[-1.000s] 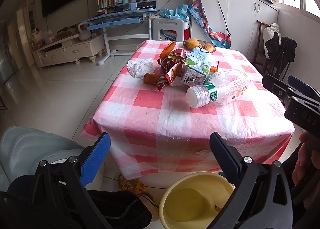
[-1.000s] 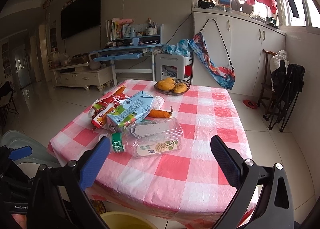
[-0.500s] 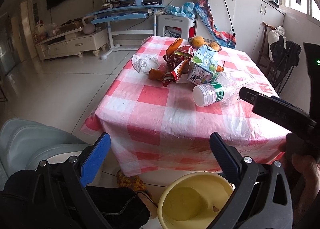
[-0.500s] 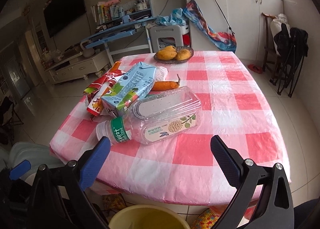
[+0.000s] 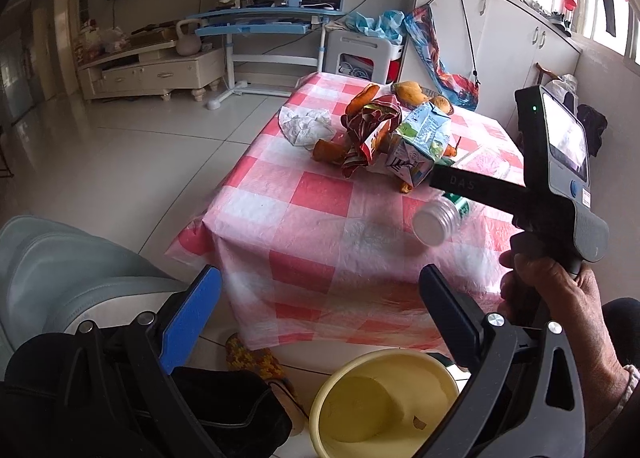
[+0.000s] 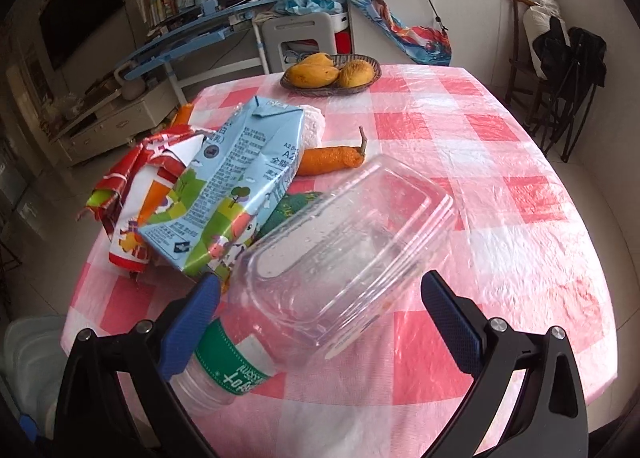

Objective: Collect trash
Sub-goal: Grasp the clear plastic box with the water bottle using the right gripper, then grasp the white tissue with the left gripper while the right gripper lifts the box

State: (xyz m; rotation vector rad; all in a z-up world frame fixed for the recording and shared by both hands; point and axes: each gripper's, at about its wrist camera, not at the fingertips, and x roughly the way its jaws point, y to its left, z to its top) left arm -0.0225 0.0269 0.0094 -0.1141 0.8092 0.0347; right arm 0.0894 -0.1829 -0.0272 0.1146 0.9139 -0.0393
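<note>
A clear plastic bottle (image 6: 340, 254) with a green label lies on its side on the pink checked table (image 6: 500, 177); its white cap shows in the left wrist view (image 5: 434, 221). My right gripper (image 6: 320, 310) is open, its jaws either side of the bottle's body. Behind the bottle lie a blue milk carton (image 6: 232, 185), a red snack wrapper (image 6: 136, 185), a carrot (image 6: 332, 159) and a crumpled white tissue (image 5: 306, 123). My left gripper (image 5: 320, 306) is open and empty, low in front of the table above a yellow bin (image 5: 384, 402).
A basket of mangoes (image 6: 332, 71) stands at the table's far edge. A grey chair (image 5: 60, 270) is at the left by the table. A blue desk (image 5: 264, 23) and white cabinets (image 5: 500, 29) stand behind.
My right gripper has moved forward and down over the table until its jaws straddle the bottle. My left gripper has stayed low by the bin, turning slightly.
</note>
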